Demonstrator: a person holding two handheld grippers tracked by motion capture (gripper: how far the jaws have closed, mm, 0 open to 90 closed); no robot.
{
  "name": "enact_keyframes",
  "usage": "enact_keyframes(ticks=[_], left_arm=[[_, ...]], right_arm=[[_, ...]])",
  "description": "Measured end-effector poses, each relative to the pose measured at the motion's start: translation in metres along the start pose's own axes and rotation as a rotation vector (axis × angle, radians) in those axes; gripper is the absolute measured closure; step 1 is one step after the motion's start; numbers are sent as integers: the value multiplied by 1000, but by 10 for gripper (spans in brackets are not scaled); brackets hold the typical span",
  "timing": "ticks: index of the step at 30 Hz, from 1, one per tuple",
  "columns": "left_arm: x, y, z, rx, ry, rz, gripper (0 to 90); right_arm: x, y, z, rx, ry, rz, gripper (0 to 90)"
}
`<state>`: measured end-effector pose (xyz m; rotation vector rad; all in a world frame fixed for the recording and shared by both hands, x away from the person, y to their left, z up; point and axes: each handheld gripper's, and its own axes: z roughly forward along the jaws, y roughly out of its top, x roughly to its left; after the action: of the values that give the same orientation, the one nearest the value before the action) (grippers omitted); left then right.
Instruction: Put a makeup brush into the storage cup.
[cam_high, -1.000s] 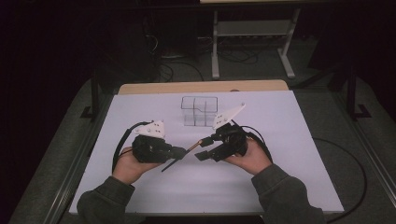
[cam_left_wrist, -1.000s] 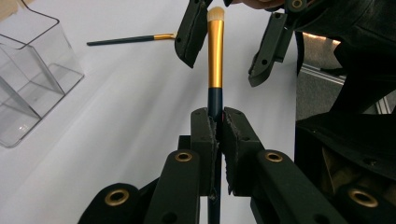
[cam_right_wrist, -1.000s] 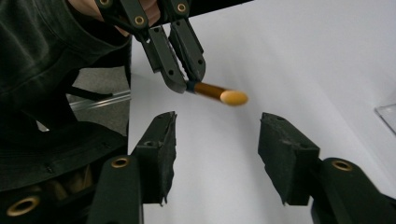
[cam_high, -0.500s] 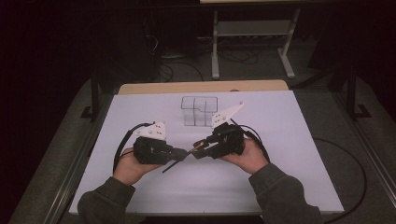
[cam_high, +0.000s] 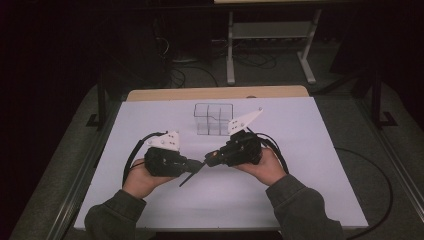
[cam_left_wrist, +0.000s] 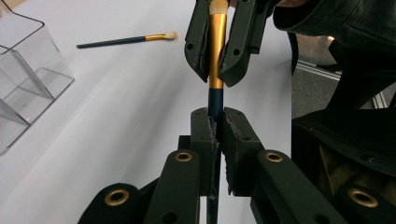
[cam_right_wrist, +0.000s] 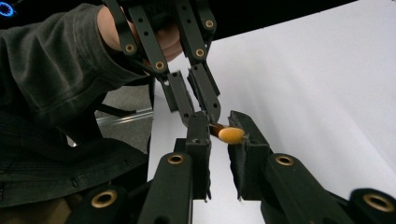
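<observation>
A makeup brush (cam_left_wrist: 216, 42) with a dark handle, gold ferrule and pale bristles hangs between both grippers above the white table (cam_high: 310, 150). In the left gripper view, my left gripper (cam_left_wrist: 215, 119) is shut on the dark handle. My right gripper (cam_left_wrist: 215, 74) faces it from the far side, and its jaws have just been closing on the ferrule. In the right gripper view the bristle tip (cam_right_wrist: 230, 135) sits between my right gripper (cam_right_wrist: 218, 121) jaws, pads against it. From above, left gripper (cam_high: 197, 167) and right gripper (cam_high: 209, 160) meet tip to tip, the handle (cam_high: 187, 179) slanting down.
A clear plastic organizer (cam_high: 214, 119) with compartments stands behind the grippers at mid-table, also at the left of the left gripper view as the organizer (cam_left_wrist: 28, 79). A second brush (cam_left_wrist: 126, 41) lies flat on the table. Cables trail from both grippers.
The right gripper's jaws have drawn in around the brush's head end. Both hands have stayed where they were.
</observation>
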<state>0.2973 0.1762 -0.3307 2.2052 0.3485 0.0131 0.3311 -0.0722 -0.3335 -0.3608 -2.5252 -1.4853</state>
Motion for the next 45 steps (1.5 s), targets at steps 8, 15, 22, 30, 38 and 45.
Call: enact_keyframes(ticks=[8, 15, 22, 30, 38, 45], left_arm=[[-2, 1, 5, 9, -5, 7, 832], [-2, 0, 8, 7, -11, 5, 832], [-2, -1, 9, 10, -9, 2, 831], [1, -4, 9, 12, -10, 1, 827], [-1, -7, 7, -1, 10, -4, 830], [0, -10, 3, -26, 20, -10, 832]], right_arm=[[1, 3, 1, -2, 25, -1, 814], [2, 6, 3, 2, 24, -7, 818], [3, 9, 6, 18, 13, -23, 822], [5, 13, 11, 44, 0, -22, 823], [5, 16, 15, 46, -9, -34, 821], [4, 17, 17, 29, -14, -27, 795]])
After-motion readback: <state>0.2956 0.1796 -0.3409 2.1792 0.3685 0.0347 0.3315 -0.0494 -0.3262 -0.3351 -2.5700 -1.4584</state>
